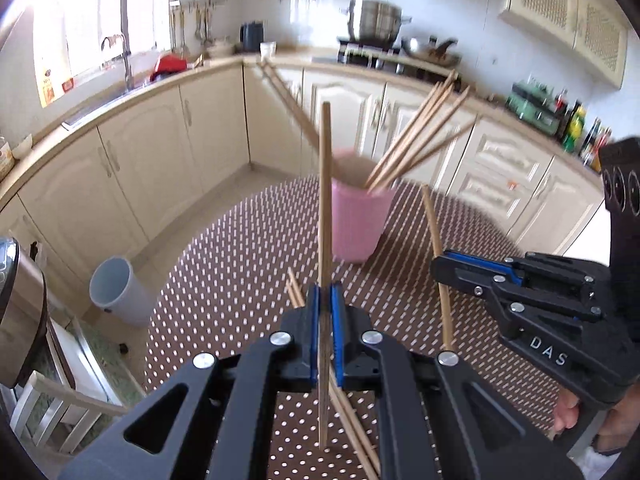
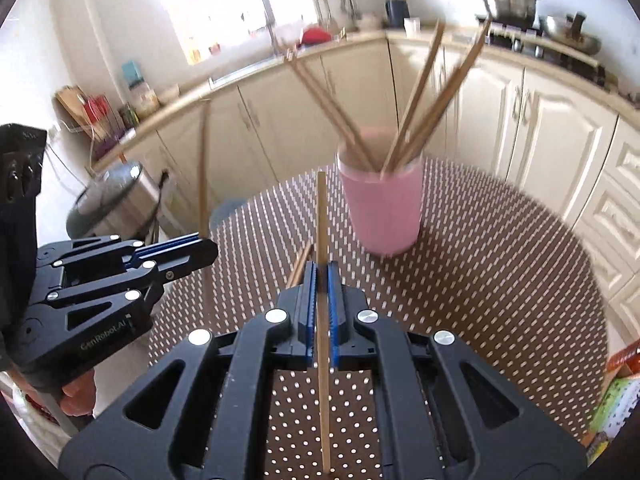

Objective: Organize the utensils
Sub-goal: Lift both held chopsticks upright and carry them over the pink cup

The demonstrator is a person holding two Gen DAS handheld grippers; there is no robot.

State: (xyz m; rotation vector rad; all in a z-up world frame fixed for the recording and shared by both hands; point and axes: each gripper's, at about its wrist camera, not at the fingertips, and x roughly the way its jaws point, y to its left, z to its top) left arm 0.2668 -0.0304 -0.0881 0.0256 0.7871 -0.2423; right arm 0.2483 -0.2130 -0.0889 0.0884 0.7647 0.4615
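Between the blue pads of the left gripper (image 1: 325,292) a single chopstick (image 1: 325,216) stands nearly upright, a slim, pale-brown wooden stick with a squared top, running from above the jaws down past them toward the table. Those jaws are clamped tight on it. Beside it, the right gripper (image 2: 322,280) is clenched the same way on a second chopstick (image 2: 321,220), also close to vertical, its lower end hanging below the fingers. So two sticks are held, one per tool, both lifted clear of the cloth.

Just past both sets of fingertips, a few more chopsticks (image 1: 295,289) lie loose on the tabletop; I count two or three, though blur makes it hard to be sure. Farther ahead stands one pink cup (image 2: 382,208), upright, well apart from the held sticks. From it fans a bundle of chopsticks (image 2: 424,112), roughly six to eight, some leaning left, most leaning right.

All of this sits on a round table (image 2: 520,280) covered in a brown cloth with white dots. Behind it curve cream kitchen cabinets (image 1: 168,152), and one pale bin (image 1: 114,288) stands on the floor.
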